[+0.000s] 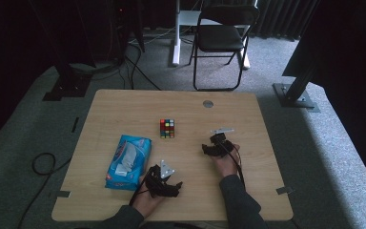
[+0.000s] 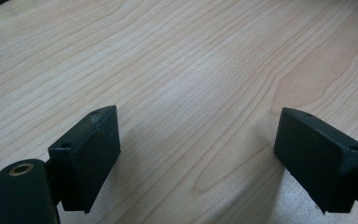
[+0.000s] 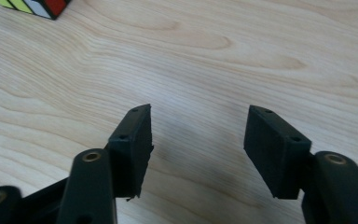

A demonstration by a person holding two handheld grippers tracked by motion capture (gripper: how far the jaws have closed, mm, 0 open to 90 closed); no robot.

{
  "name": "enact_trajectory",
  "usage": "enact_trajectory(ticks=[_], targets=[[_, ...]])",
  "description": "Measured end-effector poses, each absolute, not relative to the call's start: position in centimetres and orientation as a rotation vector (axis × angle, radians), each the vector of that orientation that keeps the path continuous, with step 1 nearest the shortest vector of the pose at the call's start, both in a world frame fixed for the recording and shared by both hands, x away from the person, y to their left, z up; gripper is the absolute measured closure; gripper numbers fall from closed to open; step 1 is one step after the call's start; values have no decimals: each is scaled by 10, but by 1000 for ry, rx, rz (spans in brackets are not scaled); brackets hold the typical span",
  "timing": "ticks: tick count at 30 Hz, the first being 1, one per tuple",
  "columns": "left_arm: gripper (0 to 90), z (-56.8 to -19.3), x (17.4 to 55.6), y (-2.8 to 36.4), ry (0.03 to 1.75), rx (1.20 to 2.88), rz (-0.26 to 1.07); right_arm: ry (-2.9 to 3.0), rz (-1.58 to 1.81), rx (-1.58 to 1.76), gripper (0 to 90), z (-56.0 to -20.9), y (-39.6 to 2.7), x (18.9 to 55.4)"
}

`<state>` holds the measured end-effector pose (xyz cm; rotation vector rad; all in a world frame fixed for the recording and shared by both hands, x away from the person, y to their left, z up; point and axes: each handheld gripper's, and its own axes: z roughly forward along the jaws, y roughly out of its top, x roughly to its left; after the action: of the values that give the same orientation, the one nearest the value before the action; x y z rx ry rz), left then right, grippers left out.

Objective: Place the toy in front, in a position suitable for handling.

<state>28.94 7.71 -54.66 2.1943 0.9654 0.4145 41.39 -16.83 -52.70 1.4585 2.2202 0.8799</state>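
The light wooden table (image 1: 124, 102) with rounded corners has a round grey grommet (image 1: 208, 103) near its far edge. A multicoloured puzzle cube (image 1: 167, 128) lies nearer than the grommet, to its left. A blue plastic tissue pack (image 1: 129, 161) lies left of the cube, nearer still.

Both forearms reach in from the near edge — the left gripper (image 1: 174, 183) has jaws spread wide, the right gripper (image 1: 208, 148) jaws partly apart, nothing between them.

One puzzle cube (image 1: 167, 128), one blue tissue pack (image 1: 129, 161), two grippers, one folding chair (image 1: 221, 38)
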Motion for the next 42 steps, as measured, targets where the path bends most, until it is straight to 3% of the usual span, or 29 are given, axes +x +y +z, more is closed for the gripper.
enact_trajectory(ticks=[17,42], targets=[[144,-547,290,77,965,2194,416,2247,951,1349,337,-506,-125,413],[145,-547,290,77,964,2196,416,2302,1036,1250,327,-486,-80,420]])
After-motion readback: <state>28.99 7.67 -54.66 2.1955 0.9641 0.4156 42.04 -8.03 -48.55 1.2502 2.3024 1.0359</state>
